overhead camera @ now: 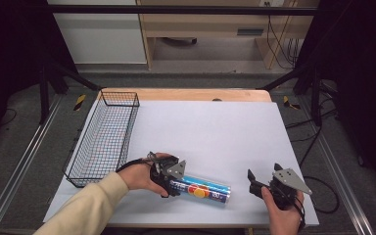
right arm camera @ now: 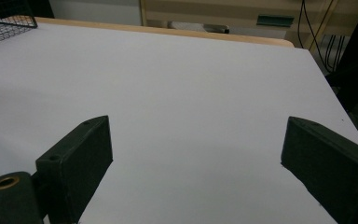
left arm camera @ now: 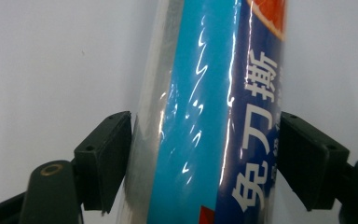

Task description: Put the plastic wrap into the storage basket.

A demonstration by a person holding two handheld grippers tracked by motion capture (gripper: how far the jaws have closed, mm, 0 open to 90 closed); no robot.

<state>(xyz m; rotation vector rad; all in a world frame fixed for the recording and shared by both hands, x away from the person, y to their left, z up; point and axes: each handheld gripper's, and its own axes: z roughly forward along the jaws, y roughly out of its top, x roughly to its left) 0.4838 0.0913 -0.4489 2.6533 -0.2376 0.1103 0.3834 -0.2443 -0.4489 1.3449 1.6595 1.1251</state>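
Your left gripper has its fingers closed on the blue roll of wrap, which lies on its side near the front edge of the table, its free end pointing toward your right hand. In the left gripper view both pads sit against the tube's sides near one end, so expect the long free end to sag or swing when you lift. Squeeze firmly but no harder, since the shiny film looks slippery and the tube may crush. Raise it level, then carry it left to the wire basket, the likely goal, and lower it lengthwise. Your right gripper rests with fingers wide open and nothing between them; leave it where it is, off the roll's route.
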